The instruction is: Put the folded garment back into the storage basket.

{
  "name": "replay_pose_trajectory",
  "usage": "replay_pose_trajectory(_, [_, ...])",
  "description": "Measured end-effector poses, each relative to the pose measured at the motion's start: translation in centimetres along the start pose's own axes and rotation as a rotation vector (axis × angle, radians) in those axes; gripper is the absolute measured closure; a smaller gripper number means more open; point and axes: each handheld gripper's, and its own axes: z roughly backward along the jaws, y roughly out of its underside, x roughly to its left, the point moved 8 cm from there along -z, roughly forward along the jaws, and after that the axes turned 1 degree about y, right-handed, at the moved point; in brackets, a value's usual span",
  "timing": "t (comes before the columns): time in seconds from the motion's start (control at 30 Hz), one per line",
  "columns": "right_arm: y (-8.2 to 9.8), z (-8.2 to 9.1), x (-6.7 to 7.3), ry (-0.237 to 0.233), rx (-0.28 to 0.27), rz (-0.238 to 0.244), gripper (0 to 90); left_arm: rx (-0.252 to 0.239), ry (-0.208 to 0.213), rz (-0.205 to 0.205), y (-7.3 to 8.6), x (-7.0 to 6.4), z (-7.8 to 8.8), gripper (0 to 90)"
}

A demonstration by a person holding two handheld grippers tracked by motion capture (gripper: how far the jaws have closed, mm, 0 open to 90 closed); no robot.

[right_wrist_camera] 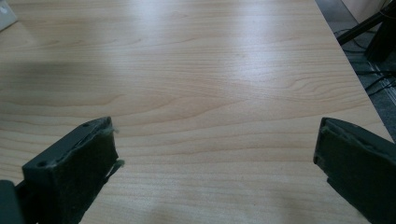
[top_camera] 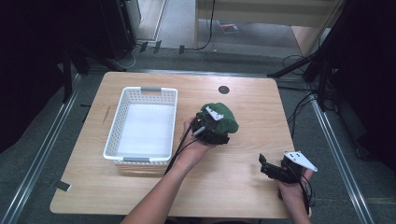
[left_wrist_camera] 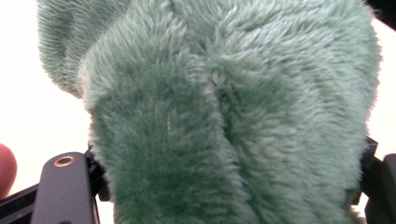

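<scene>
**Left tongs clamped on plush item; right tongs standing apart**

The left tongs [top_camera: 219,122] are clamped on a green, rounded, long-pile plush fabric bundle [top_camera: 223,117]. In the left gripper view the fur [left_wrist_camera: 224,116] bulges between the two black jaws, its pile soft and dense with folds running lengthwise. The bundle sits over the light wood-grain rectangular counter [top_camera: 243,186], just beside the right wall of the white perforated plastic basket [top_camera: 114,135], a rectangular tub with grey handle strips. The right tongs [right_wrist_camera: 215,163] rest near the counter's right front corner, jaws wide apart with nothing between them; their dark pads look frayed.
</scene>
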Motion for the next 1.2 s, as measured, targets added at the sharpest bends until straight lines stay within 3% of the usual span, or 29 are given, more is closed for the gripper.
replay_pose_trajectory(0.13, [0.0, 0.0, 0.0, 0.0, 0.001, -0.002, 0.0, -0.025, 0.004, -0.003, -0.6, 0.8, 1.8, 21.9])
replay_pose_trajectory(0.63, [0.0, 0.0, 0.0, 0.006, 0.005, -0.007, 0.0, -0.072, 0.0, 0.03, -1.2, 3.9, 5.9, 21.9])
replay_pose_trajectory(1.2, [0.0, 0.0, -0.1, 0.01, 0.004, -0.006, 0.0, -0.091, -0.076, 0.081, -0.5, 9.7, 9.6, 22.0])
